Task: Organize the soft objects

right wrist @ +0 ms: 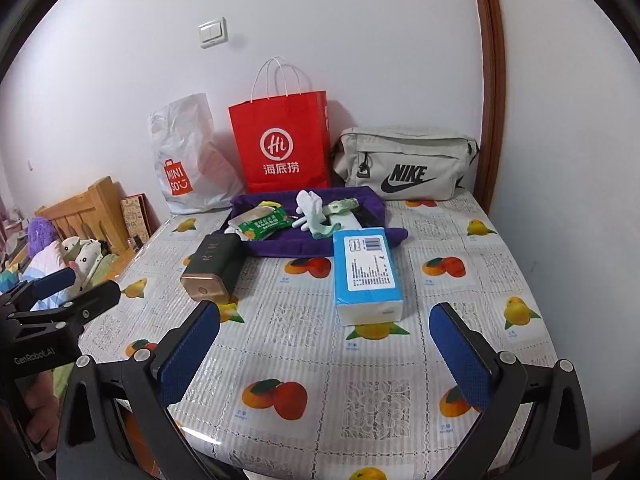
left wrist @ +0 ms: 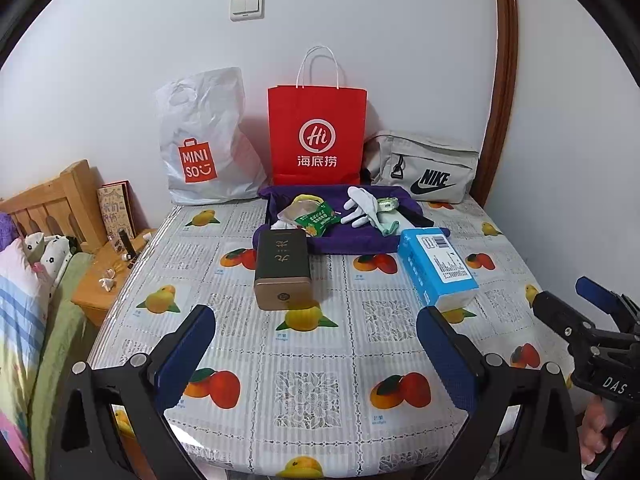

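A purple cloth tray [left wrist: 352,242] [right wrist: 280,246] lies at the back of the table. In it are a white glove [left wrist: 360,206] [right wrist: 310,204], a green snack packet [left wrist: 316,220] [right wrist: 262,226] and a pale green sock [left wrist: 390,226] [right wrist: 324,230]. A blue tissue pack [left wrist: 436,266] [right wrist: 368,272] lies in front of it on the right, a dark tin box [left wrist: 282,268] [right wrist: 214,270] on the left. My left gripper [left wrist: 316,322] is open and empty above the near table. My right gripper [right wrist: 326,320] is open and empty, just short of the tissue pack.
A white Miniso bag [left wrist: 200,148] [right wrist: 184,164], a red paper bag [left wrist: 318,136] [right wrist: 280,144] and a grey Nike pouch [left wrist: 428,168] [right wrist: 404,164] stand against the back wall. A bed and wooden nightstand [left wrist: 108,276] are to the left. The fruit-print table cover [left wrist: 320,360] [right wrist: 312,360] stretches forward.
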The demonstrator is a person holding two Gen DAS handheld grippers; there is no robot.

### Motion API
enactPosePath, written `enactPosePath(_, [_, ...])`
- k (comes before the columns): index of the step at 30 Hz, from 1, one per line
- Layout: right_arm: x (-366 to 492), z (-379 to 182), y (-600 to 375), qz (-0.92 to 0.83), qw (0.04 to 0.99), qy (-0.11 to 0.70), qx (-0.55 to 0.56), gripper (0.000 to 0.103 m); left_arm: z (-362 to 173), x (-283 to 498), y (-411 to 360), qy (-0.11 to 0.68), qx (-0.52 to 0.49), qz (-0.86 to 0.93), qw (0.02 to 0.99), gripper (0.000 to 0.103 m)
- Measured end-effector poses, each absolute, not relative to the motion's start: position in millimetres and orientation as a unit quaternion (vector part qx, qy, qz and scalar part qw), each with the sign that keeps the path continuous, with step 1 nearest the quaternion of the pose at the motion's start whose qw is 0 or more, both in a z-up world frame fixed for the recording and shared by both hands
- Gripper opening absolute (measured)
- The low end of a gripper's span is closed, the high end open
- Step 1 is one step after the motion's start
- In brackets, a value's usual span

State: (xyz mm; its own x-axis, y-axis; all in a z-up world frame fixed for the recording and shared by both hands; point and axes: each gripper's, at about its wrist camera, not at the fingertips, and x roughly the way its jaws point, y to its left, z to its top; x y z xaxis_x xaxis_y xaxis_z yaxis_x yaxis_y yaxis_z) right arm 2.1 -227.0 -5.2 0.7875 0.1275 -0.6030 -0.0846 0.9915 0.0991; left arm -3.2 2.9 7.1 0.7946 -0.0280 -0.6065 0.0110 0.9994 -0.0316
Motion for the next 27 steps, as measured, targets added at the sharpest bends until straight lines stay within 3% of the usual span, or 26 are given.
enactPosePath(27, [-14.7, 3.9, -219.4, 0.048, 0.949, 0.310, 0.015, 0.103, 14.6, -19.5, 1.2, 0.311, -0.012, -0.010, 0.950, 0.102])
